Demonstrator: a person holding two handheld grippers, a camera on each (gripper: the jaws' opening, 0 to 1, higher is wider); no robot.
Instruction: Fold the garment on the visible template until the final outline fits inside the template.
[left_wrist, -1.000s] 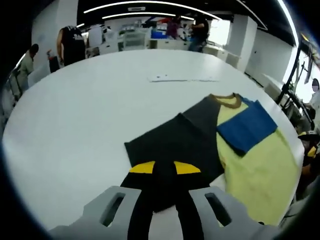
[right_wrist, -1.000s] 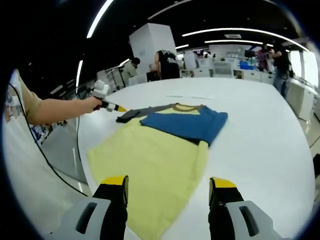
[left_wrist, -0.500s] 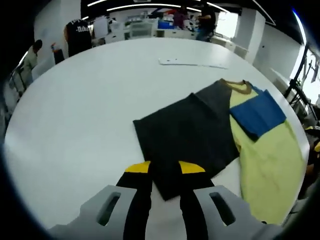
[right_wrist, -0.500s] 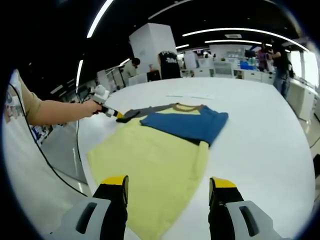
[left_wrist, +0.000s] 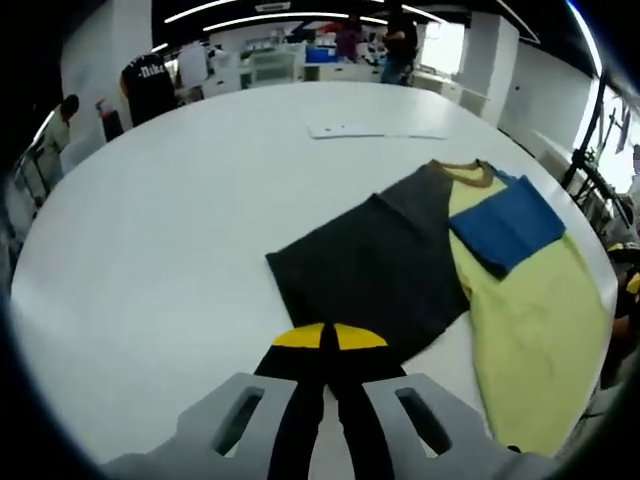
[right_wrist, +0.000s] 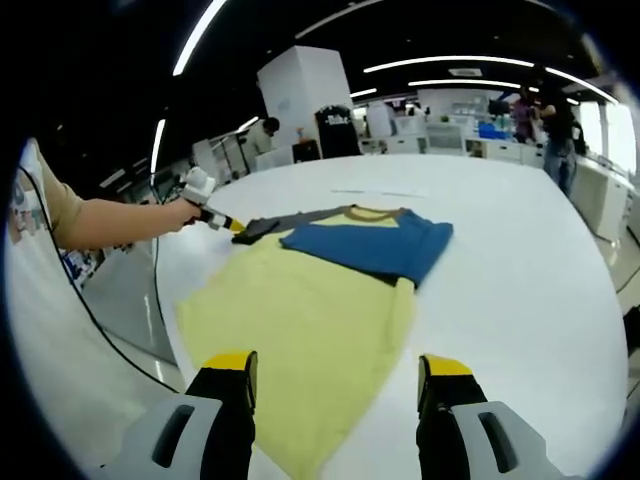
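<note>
Left gripper (left_wrist: 321, 336): jaws closed, apparently pinching the dark sleeve (left_wrist: 370, 275) corner | Right gripper (right_wrist: 340, 365): jaws wide apart, holding nothing, over yellow T-shirt (right_wrist: 300, 320) hem | T-shirt flat on white table (right_wrist: 520, 290)

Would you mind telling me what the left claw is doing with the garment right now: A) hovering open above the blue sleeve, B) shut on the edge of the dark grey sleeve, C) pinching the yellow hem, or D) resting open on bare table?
B: in the left gripper view the left claw has its yellow tips together on the near edge of the dark grey sleeve.
</note>
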